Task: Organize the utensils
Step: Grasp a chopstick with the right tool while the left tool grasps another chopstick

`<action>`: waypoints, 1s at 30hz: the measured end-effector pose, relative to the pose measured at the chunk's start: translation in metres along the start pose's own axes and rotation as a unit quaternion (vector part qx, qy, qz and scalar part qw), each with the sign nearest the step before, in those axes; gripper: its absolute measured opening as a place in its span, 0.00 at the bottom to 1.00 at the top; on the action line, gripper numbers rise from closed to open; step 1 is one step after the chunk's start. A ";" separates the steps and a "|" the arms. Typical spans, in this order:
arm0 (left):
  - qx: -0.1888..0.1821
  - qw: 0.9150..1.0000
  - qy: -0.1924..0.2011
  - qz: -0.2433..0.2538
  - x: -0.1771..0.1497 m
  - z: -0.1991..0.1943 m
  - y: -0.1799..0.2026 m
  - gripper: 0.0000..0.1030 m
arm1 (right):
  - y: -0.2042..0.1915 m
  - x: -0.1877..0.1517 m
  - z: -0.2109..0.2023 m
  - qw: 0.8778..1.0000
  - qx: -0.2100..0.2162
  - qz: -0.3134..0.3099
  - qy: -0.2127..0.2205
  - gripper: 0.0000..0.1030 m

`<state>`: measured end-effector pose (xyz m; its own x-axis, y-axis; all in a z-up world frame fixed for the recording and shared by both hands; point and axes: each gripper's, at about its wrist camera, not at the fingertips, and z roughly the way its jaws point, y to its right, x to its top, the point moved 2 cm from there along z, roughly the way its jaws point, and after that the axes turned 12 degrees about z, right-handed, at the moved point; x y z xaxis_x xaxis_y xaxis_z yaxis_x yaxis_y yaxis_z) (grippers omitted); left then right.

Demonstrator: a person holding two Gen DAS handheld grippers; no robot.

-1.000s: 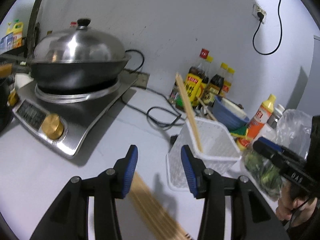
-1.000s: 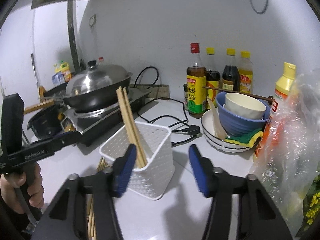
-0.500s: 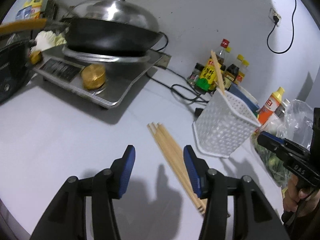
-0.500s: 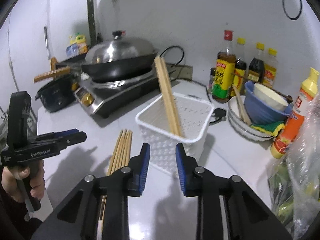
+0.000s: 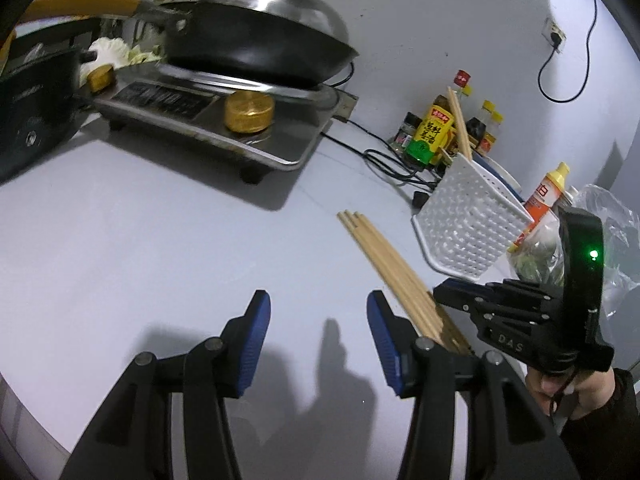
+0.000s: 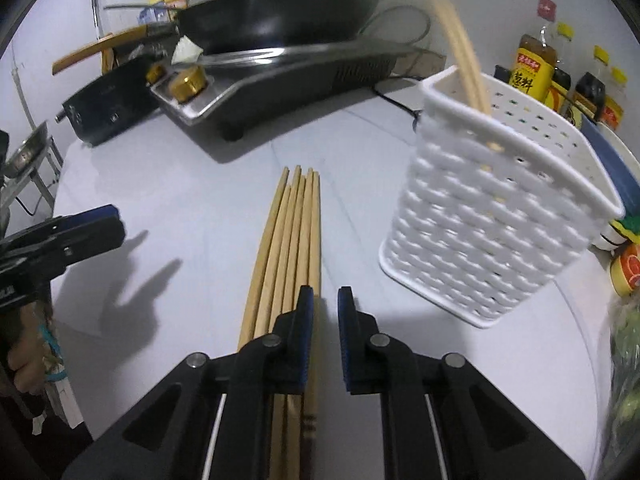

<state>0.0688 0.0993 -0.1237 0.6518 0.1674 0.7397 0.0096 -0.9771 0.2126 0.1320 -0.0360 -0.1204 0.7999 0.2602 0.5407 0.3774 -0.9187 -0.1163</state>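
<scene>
R gripper: jaws closing, nearly together, over the near end of the loose chopsticks. One stick at the bundle's R edge looks to run into the gap; pad contact not confirmed. L gripper: jaws apart, nothing between, low over bare counter just L of the bundle.

Chopsticks lie flat mid-counter, fanned; white perforated holder stands just R of them w/ one pair already leaning inside.

Risks, my judgement:
- Narrow gap may nip one stick only, or drag neighbours.
- Sticks packed tight; a skewed lift could scatter them twd the counter edge.
- Holder is light; a bump could tip it.

Surface: smooth pale counter, hard shadows. Room: lidded wok on induction cooker, sauce bottles at the wall, dim light.
</scene>
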 end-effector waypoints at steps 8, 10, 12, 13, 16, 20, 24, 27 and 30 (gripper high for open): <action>-0.010 1.000 0.010 -0.013 -0.005 -0.003 -0.009 0.49 | -0.007 -0.002 0.014 1.000 -0.024 -0.011 -0.015 0.09; -0.015 1.000 0.007 -0.011 -0.006 -0.002 -0.007 0.50 | -0.007 -0.002 0.016 0.999 -0.025 -0.007 -0.019 0.08; -0.016 1.000 0.003 -0.006 -0.007 -0.001 -0.005 0.50 | -0.008 -0.002 0.016 1.000 -0.016 -0.004 -0.021 0.06; -0.015 1.000 0.003 -0.004 -0.008 -0.002 -0.002 0.50 | -0.009 -0.001 0.017 1.000 -0.013 -0.004 -0.020 0.06; -0.014 1.000 -0.002 0.007 -0.008 -0.001 0.005 0.51 | -0.013 0.001 0.018 1.000 -0.008 -0.007 -0.017 0.05; -0.011 1.000 -0.014 0.026 -0.008 0.004 0.023 0.51 | -0.011 -0.005 -0.001 1.000 0.001 -0.015 -0.001 0.05; -0.009 0.998 -0.020 0.065 -0.001 0.014 0.053 0.54 | -0.007 -0.008 -0.026 1.000 0.014 -0.011 0.025 0.05; -0.004 0.996 -0.030 0.080 0.004 0.028 0.070 0.56 | -0.003 -0.009 -0.042 0.999 0.024 -0.005 0.044 0.05; 0.003 0.995 -0.047 0.087 0.006 0.042 0.083 0.56 | 0.002 -0.011 -0.059 0.997 0.039 0.000 0.063 0.05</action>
<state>0.1056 0.0141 -0.1285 0.7126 -0.0169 0.7014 -0.1046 -0.9911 0.0823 0.0961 -0.0585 -0.0777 0.7370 0.2166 0.6403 0.4171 -0.8912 -0.1786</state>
